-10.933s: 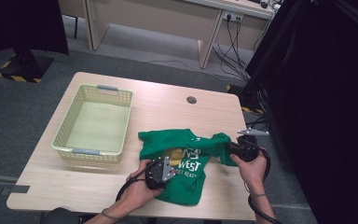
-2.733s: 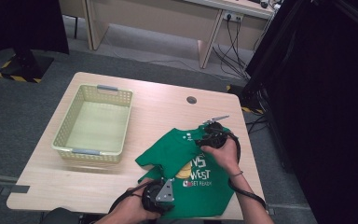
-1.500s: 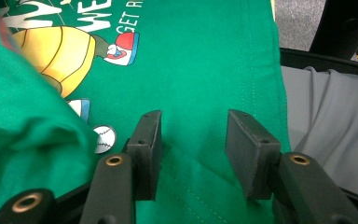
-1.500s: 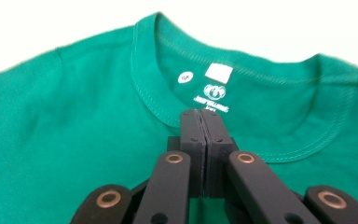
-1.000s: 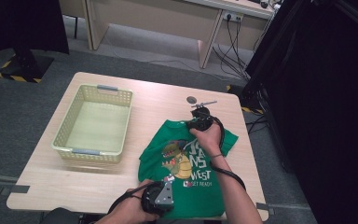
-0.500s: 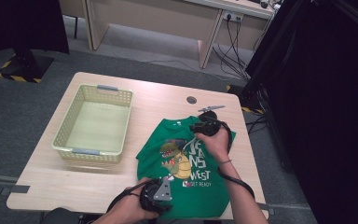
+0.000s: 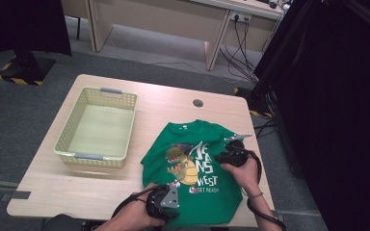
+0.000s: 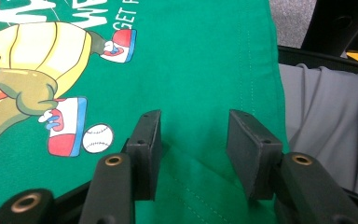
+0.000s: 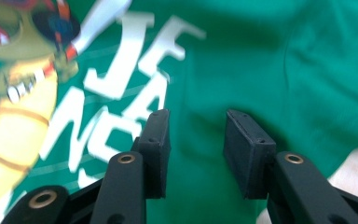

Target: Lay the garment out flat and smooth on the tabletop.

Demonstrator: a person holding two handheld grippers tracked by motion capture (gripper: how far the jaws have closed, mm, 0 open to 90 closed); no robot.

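Note:
A green T-shirt (image 7: 197, 163) with a cartoon dinosaur and white lettering lies spread flat on the table's near right part. My left gripper (image 7: 165, 201) rests at the shirt's near hem. In the left gripper view its jaws (image 8: 193, 126) stand apart on the green cloth (image 8: 191, 60), with a low fold lying loose between them. My right gripper (image 7: 229, 156) hovers over the shirt's right side. Its jaws (image 9: 196, 123) have just been opening, and only flat shirt fabric (image 9: 242, 60) lies under them, ungripped.
A pale yellow plastic basket (image 7: 96, 156) stands on the left half of the wooden table (image 7: 164, 106). A round cable hole (image 7: 198, 102) sits at the back. Grey cloth (image 8: 321, 107) shows beyond the table's near edge.
My right hand has moved from the shirt's collar area toward the person, to the shirt's right side. The shirt now lies flatter. The left gripper has stayed at the hem.

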